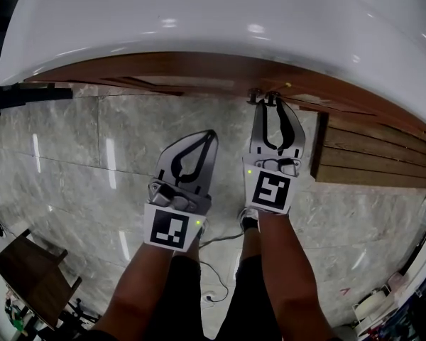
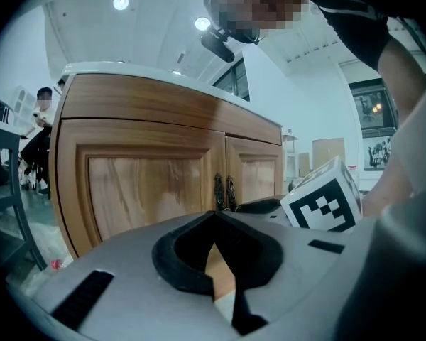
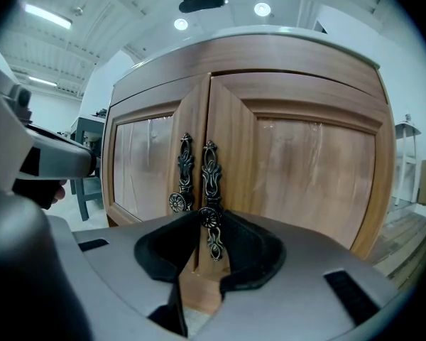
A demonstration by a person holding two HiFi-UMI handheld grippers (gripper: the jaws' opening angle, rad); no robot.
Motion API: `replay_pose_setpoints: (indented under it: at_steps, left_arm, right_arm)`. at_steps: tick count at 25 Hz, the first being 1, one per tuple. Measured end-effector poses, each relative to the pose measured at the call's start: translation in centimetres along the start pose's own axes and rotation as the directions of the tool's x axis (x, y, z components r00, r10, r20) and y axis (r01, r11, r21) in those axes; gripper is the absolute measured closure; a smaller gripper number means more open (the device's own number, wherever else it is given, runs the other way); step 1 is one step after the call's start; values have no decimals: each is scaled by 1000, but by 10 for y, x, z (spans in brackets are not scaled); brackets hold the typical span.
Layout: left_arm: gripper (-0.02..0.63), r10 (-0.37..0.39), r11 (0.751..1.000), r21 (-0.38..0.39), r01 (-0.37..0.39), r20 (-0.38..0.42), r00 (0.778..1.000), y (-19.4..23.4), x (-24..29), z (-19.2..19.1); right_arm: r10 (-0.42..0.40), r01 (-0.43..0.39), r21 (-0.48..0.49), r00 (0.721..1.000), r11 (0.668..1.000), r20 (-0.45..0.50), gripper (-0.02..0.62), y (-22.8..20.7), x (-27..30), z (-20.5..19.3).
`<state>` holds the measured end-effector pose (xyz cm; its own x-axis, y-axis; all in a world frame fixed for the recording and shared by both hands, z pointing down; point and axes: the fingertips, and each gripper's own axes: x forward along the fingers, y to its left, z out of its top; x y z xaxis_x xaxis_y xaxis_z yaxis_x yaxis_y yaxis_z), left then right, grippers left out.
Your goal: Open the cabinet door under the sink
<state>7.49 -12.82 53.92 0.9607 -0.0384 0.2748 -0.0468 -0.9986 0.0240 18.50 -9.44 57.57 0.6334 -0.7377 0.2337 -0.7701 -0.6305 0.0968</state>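
Jaws of the left gripper (image 2: 214,215) meet at their tips with nothing between them, short of the cabinet. The right gripper (image 3: 207,226) is pinched narrowly on the round knob (image 3: 208,217) of the right-hand door (image 3: 305,169). The knob is dark rosette-patterned metal and juts toward the gripper from an ornate backplate (image 3: 211,169) whose long axis runs upright along the door's inner edge. This panelled wooden door sits shut beside its twin (image 3: 145,169), under the white sink (image 1: 199,20).
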Motion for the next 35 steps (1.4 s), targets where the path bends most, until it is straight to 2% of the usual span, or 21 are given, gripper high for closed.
replay_pose_setpoints:
  at_steps: [6, 10, 16, 24, 28, 31, 32, 35]
  left_arm:
    - [598, -35, 999, 26, 35, -13, 999, 5, -19, -4]
    - [598, -37, 999, -13, 38, 16, 999, 8, -39, 1]
    - [598, -123, 985, 117, 123, -14, 992, 10, -55, 0]
    - [598, -106, 988, 118, 105, 2, 994, 8, -58, 6]
    - [598, -80, 993, 93, 78, 13, 997, -1, -57, 5]
    - [598, -17, 999, -29, 19, 64, 998, -1, -60, 8]
    - [598, -3, 999, -49, 6, 72, 997, -1, -62, 8]
    - [598, 4, 999, -44, -1, 69, 998, -10, -65, 8]
  right_arm:
    - [-22, 22, -4, 1000, 1000, 7, 499, 3, -3, -1]
    - [-32, 32, -24, 999, 999, -12, 503, 2, -7, 0]
    - [-53, 53, 3, 997, 999, -58, 505, 2, -11, -10]
    - [-27, 29, 17, 997, 999, -69, 505, 4, -22, -9]
    - [18, -17, 21, 998, 1000, -63, 505, 6, -29, -12]
    - [42, -40, 30, 997, 999, -69, 505, 6, -40, -17]
    - [52, -51, 29, 997, 998, -65, 505, 7, -44, -16]
    - [78, -77, 28, 996, 997, -43, 505, 9, -53, -13]
